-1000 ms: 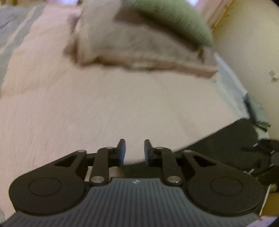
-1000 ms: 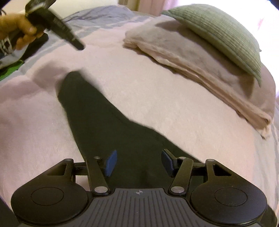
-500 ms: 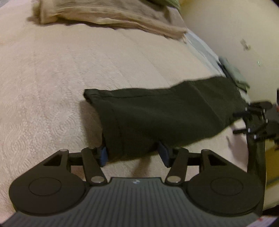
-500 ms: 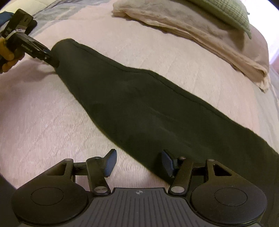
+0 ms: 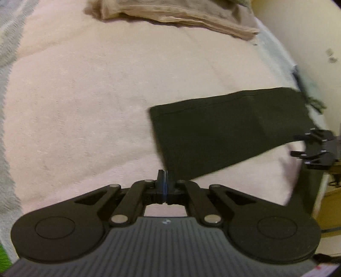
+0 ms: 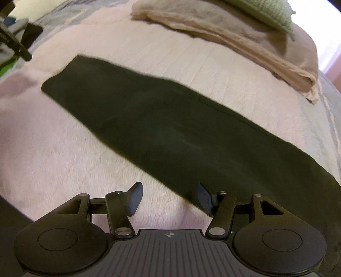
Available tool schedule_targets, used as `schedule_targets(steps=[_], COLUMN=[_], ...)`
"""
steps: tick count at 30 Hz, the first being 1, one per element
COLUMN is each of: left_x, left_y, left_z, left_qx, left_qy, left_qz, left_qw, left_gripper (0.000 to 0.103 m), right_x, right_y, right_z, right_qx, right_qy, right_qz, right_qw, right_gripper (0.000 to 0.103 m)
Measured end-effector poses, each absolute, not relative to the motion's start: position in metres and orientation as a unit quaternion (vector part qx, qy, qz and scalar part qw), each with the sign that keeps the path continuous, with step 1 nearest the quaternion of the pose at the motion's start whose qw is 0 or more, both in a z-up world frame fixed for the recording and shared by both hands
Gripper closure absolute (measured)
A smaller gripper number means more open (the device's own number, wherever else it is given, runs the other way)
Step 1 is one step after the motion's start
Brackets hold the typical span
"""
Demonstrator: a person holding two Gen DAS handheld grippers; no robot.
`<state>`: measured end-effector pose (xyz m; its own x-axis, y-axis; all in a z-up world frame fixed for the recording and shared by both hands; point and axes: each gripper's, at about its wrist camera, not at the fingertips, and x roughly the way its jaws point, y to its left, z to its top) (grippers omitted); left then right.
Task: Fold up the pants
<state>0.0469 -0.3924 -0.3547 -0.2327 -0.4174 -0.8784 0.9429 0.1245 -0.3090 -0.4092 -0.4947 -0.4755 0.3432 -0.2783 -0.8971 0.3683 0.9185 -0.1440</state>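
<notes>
Dark pants (image 6: 170, 127) lie flat as one long band on a pale pink bed cover (image 6: 64, 149), seen from two hand-held grippers that point steeply down at the bed.

The left hand-held gripper (image 5: 163, 181) has just been closing, and its fingers now meet with nothing visible between them. The cuff end of the pants (image 5: 223, 132) lies just ahead of this gripper and to its right, with the nearest corner of the cloth close beside the fingertips; whether it touches them cannot be told. From there the band stretches off to the right.

The right hand-held gripper (image 6: 168, 198) stands fairly wide and holds nothing. The near edge of the pants crosses just ahead of its right-side finger (image 6: 203, 199), while bare bed cover lies ahead of the other finger. The band runs from far ahead on this gripper's left to close by on its right, where it widens.

Beyond the pants, ahead of both grippers, lies a folded beige blanket (image 6: 234, 40) with a green pillow (image 6: 268, 10) on top. In the left view, the right hand-held gripper (image 5: 315, 149) shows at the far right edge, near the wider end of the pants.
</notes>
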Motion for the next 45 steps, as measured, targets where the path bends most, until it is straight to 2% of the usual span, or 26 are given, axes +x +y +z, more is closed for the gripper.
schedule_targets(steps=[2, 6, 10, 12, 17, 22, 31, 35, 40, 45], left_x=[0.03, -0.016, -0.038, -0.048, -0.078, -0.139, -0.301, -0.393, -0.509, -0.591], left_y=[-0.395, -0.399, -0.414, -0.417, -0.423, -0.435, -0.477, -0.51, -0.572, -0.637], left_z=[-0.36, -0.376, -0.407, -0.406, -0.374, -0.335, -0.289, -0.304, -0.338, -0.388], left_qx=[0.287, 0.317, 0.308, 0.312, 0.317, 0.311, 0.287, 0.292, 0.299, 0.362], left_qy=[0.461, 0.409, 0.447, 0.446, 0.439, 0.418, 0.406, 0.414, 0.407, 0.371], left_qz=[-0.617, -0.658, -0.647, -0.646, -0.635, -0.651, -0.638, -0.638, -0.694, -0.708], left_qw=[0.569, 0.547, 0.536, 0.535, 0.551, 0.552, 0.588, 0.579, 0.513, 0.48], left_gripper=[0.102, 0.092, 0.091, 0.091, 0.088, 0.083, 0.073, 0.073, 0.073, 0.073], right_x=[-0.411, -0.415, -0.43, -0.446, -0.506, -0.585, -0.717, -0.766, -0.807, -0.815], right_y=[-0.492, -0.492, -0.507, -0.516, -0.529, -0.544, -0.606, -0.667, -0.757, -0.822], right_z=[-0.484, -0.501, -0.505, -0.498, -0.471, -0.431, -0.386, -0.393, -0.417, -0.452], right_qx=[0.026, 0.002, 0.067, 0.118, 0.177, 0.232, 0.255, 0.262, 0.27, 0.283], right_qy=[0.546, 0.556, 0.548, 0.54, 0.522, 0.471, 0.432, 0.425, 0.415, 0.412], right_qz=[-0.194, -0.188, -0.216, -0.247, -0.323, -0.403, -0.421, -0.381, -0.346, -0.296], right_qw=[0.815, 0.81, 0.806, 0.796, 0.77, 0.75, 0.756, 0.778, 0.797, 0.814], right_gripper=[0.049, 0.049, 0.049, 0.049, 0.049, 0.049, 0.049, 0.049, 0.049, 0.049])
